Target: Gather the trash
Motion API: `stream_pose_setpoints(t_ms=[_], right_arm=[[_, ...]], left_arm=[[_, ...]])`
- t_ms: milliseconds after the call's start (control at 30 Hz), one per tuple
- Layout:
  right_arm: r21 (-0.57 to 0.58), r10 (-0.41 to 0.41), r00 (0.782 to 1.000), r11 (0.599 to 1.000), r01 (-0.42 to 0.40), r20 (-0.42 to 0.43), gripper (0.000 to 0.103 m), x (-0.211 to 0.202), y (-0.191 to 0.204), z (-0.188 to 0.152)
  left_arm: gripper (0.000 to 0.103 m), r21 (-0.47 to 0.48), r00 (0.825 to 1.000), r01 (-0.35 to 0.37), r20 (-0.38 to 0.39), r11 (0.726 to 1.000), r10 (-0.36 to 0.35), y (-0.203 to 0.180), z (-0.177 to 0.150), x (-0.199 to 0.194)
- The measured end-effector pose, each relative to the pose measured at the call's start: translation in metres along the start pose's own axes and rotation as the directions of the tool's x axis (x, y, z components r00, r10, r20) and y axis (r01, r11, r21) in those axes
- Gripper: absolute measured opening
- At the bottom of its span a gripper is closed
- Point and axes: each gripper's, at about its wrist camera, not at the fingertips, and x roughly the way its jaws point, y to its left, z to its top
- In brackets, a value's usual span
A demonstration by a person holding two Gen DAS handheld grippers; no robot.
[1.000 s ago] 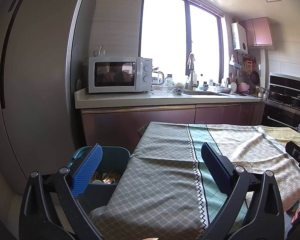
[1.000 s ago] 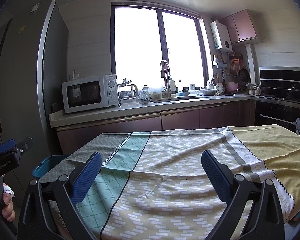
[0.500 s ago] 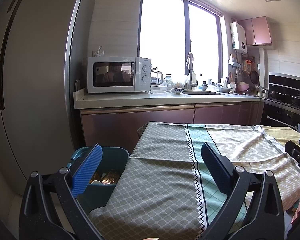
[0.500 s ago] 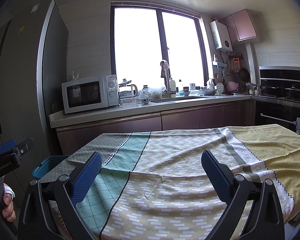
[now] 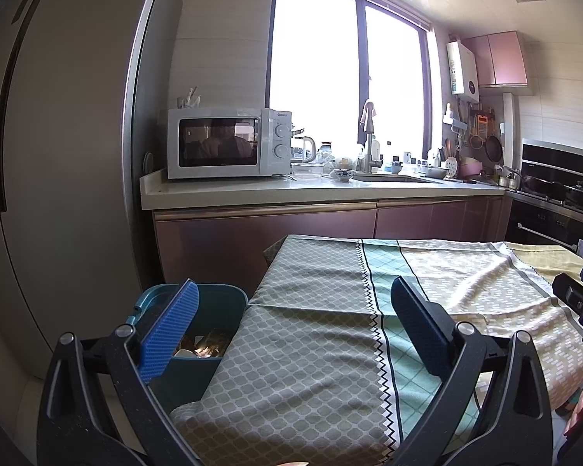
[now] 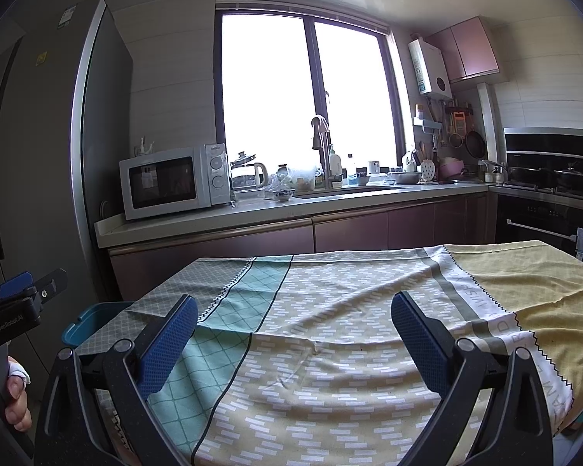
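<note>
A teal trash bin [image 5: 229, 303] stands on the floor at the table's left end, with scraps and wrappers [image 5: 206, 343] inside; only its rim [image 6: 85, 320] shows in the right wrist view. My left gripper [image 5: 295, 326] is open and empty, held above the table's near left corner beside the bin. My right gripper [image 6: 293, 338] is open and empty too, raised over the middle of the patterned tablecloth [image 6: 349, 310]. No loose trash shows on the cloth. Each gripper's body appears at the edge of the other's view.
A tall fridge [image 5: 58, 155] fills the left. Behind the table runs a counter [image 5: 291, 190] with a microwave [image 5: 225, 141], kettle, sink and dishes. An oven and hob [image 6: 544, 202] stand at the right. A person's fingers [image 6: 15, 400] hold the left gripper's handle.
</note>
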Motion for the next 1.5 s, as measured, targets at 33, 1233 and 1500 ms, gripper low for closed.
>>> stream_pose_setpoints(t_ms=[33, 1233, 1500], right_arm=[[0.0, 0.0, 1.0, 1.0, 0.0, -0.001, 0.096, 0.0, 0.0, 0.0], [0.013, -0.01, 1.0, 1.0, 0.01, -0.01, 0.096, 0.004, -0.003, -0.006], [0.015, -0.01, 1.0, 1.0, 0.01, -0.014, 0.096, 0.006, -0.004, -0.006]], left_arm=[[0.098, 0.0, 1.0, 0.002, -0.001, 1.0, -0.002, 0.0, 0.0, 0.0], [0.098, 0.008, 1.0, 0.009, -0.015, 1.0, -0.009, -0.007, -0.006, 0.012], [0.098, 0.009, 1.0, 0.008, -0.017, 1.0, -0.008, -0.008, -0.008, 0.015]])
